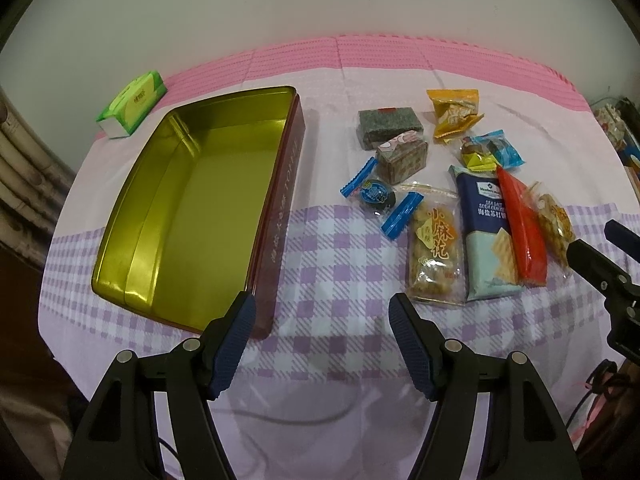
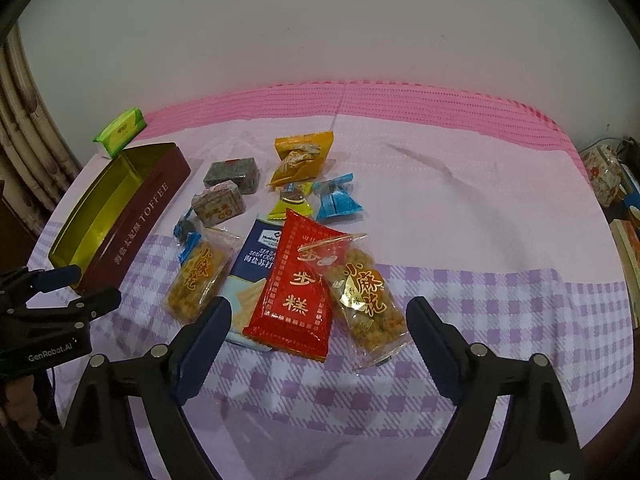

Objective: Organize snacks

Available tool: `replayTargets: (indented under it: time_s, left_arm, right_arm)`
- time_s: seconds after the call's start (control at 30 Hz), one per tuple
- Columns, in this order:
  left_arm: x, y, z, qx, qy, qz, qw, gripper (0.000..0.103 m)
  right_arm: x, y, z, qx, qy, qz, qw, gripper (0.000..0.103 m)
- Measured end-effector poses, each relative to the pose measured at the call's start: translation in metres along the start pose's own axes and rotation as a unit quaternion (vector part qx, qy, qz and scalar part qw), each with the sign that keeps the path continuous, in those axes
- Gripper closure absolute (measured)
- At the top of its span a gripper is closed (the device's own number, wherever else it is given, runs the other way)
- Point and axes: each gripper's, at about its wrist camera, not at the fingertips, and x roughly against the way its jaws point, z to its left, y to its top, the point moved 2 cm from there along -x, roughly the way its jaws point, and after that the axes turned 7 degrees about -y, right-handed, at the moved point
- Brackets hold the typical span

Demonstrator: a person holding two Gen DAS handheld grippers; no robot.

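From the left wrist, the left hand-held gripper (image 1: 322, 312) is spread wide with nothing in it, above the near edge of the surface (image 1: 320, 340). The tin (image 1: 192, 204) lies open on the left side. The snacks (image 1: 460, 200) lie in a bunch on the right.

From the right wrist, the right hand-held gripper (image 2: 320, 320) is spread wide, nothing pinched, just over the red pack (image 2: 296, 288).

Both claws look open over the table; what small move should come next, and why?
Probably lower the right claw onto the red snack packet: it lies on top of the pile, right between the open fingers, and the toffee tin stands empty.
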Motion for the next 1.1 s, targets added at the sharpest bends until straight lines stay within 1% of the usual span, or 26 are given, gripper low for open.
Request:
replayTargets:
  time_s: [0.53,0.8,0.93,1.1]
  left_arm:
    - [0.0027,-0.0040,0.0021,0.002,-0.002,0.001,1.0000,0.034]
    - [0.0022,-0.0042,0.0028,0.004,-0.003,0.003,1.0000,0.033]
    - [0.0011,-0.0031,0.0033,0.006,-0.003,0.003,1.0000,0.034]
    - [-0.0007,-0.0022,0.0034,0.006,-0.003,0.004,1.0000,0.034]
  right_arm:
    - [0.0003,-0.0015,0.0021,0.004,0.003,0.001,1.000,0.021]
    - [-0.0002,-0.0027,0.0035,0.010,0.003,0.001,1.000,0.022]
    - [-0.0027,-0.0031,0.0036,0.016,0.005,0.006,1.000,0.026]
    - [-0.0055,-0.0026,0.0030,0.023,0.010,0.011,1.000,0.030]
